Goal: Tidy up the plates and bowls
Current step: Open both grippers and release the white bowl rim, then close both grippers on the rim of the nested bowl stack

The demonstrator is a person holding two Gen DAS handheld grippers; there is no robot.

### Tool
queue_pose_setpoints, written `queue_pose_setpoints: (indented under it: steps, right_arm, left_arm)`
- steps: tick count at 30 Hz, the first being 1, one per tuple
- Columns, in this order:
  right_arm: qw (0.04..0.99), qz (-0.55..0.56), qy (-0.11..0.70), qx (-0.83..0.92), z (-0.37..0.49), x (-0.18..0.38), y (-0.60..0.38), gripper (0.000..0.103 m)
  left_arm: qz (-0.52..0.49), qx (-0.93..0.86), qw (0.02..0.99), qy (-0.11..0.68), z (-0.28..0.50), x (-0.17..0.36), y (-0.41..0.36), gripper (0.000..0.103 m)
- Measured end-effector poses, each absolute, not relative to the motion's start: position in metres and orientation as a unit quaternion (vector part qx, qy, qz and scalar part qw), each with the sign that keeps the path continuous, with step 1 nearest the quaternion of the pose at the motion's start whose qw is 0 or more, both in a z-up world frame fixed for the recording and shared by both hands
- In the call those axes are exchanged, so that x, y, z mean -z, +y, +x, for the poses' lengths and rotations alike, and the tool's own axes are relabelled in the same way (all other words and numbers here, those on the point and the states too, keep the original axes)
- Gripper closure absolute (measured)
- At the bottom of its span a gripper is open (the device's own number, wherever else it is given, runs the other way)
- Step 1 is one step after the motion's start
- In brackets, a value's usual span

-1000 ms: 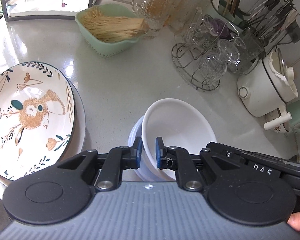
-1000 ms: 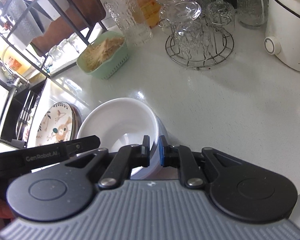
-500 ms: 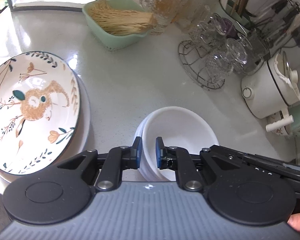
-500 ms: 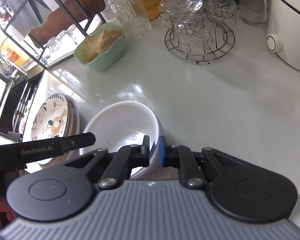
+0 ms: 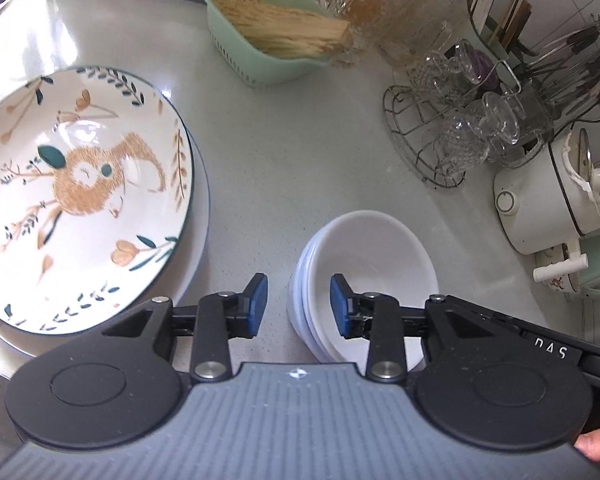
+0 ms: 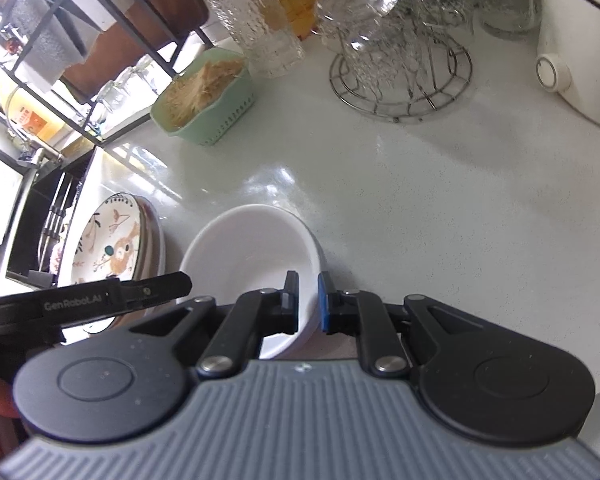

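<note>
A stack of white bowls (image 5: pixel 364 264) sits on the pale counter. My left gripper (image 5: pixel 298 304) is open, its jaws straddling the stack's left rim without gripping it. My right gripper (image 6: pixel 308 300) is shut on the right rim of the white bowls (image 6: pixel 252 248). A patterned plate with a squirrel design (image 5: pixel 80 192) lies on top of a plain plate to the left; it also shows in the right wrist view (image 6: pixel 112 248). The left gripper's body shows in the right wrist view at the lower left.
A green basket of noodles (image 5: pixel 276 40) stands at the back. A wire rack of glasses (image 5: pixel 456 136) and a white pot (image 5: pixel 548 200) stand at the right. Glass jars (image 6: pixel 268 36) and a black shelf rack (image 6: pixel 80 40) are behind. A sink edge (image 6: pixel 24 208) lies left.
My left gripper has opened and let go of the bowl rim. The bowl stack has come down onto the counter. My right gripper stays shut on the rim.
</note>
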State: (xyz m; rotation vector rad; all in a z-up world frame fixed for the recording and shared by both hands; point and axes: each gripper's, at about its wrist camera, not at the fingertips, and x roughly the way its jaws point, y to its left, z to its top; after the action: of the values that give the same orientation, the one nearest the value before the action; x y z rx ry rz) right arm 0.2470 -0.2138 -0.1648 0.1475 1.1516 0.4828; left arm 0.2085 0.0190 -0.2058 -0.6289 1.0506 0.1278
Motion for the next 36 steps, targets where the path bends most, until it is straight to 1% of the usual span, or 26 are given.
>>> queue_pose_setpoints:
  steps: [6,7,8,10,17,20,24,26,28,29,32,36]
  right_arm:
    - [0.794,0.089,0.553,-0.237,0.25,0.172,-0.218,0.088]
    - [0.793,0.088,0.552,-0.241,0.251,0.172,-0.218,0.08]
    - [0.794,0.089,0.55,-0.244,0.251,0.172,-0.22,0.069]
    - [0.796,0.095,0.542,-0.252,0.251,0.171,-0.224,0.054]
    - [0.785,0.126,0.533,-0.289,0.261,0.179,-0.232,0.055]
    - [0.787,0.12,0.535,-0.282,0.265,0.184,-0.23,0.056]
    - [0.79,0.128,0.533,-0.274,0.264,0.188,-0.231,0.056]
    - [0.791,0.135,0.534,-0.266,0.261,0.191,-0.231,0.061]
    - [0.79,0.146,0.537,-0.257,0.257,0.197,-0.231,0.063]
    - [0.794,0.148,0.534,-0.25,0.254,0.199,-0.231,0.068]
    - [0.811,0.14,0.525,-0.219,0.244,0.203,-0.229,0.071]
    - [0.798,0.195,0.536,-0.195,0.237,0.213,-0.23,0.071]
  left_arm:
    - [-0.288,-0.06,0.817,0.497,0.211,0.21,0.012,0.064]
    - [-0.285,-0.063,0.817,0.497,0.211,0.21,0.011,0.064]
    - [-0.283,-0.067,0.818,0.496,0.211,0.209,0.009,0.064]
    - [-0.284,-0.079,0.819,0.493,0.21,0.208,0.008,0.064]
    - [-0.289,-0.117,0.818,0.483,0.206,0.208,0.0,0.064]
    - [-0.307,-0.114,0.811,0.485,0.205,0.211,-0.003,0.064]
    - [-0.299,-0.097,0.81,0.495,0.209,0.216,-0.01,0.064]
    - [-0.289,-0.084,0.813,0.498,0.212,0.22,-0.013,0.064]
    - [-0.284,-0.075,0.814,0.502,0.214,0.225,-0.012,0.065]
    - [-0.284,-0.066,0.814,0.503,0.215,0.228,-0.011,0.065]
    - [-0.287,-0.048,0.805,0.517,0.219,0.237,-0.006,0.067]
    - [-0.286,-0.024,0.803,0.522,0.218,0.243,0.0,0.069]
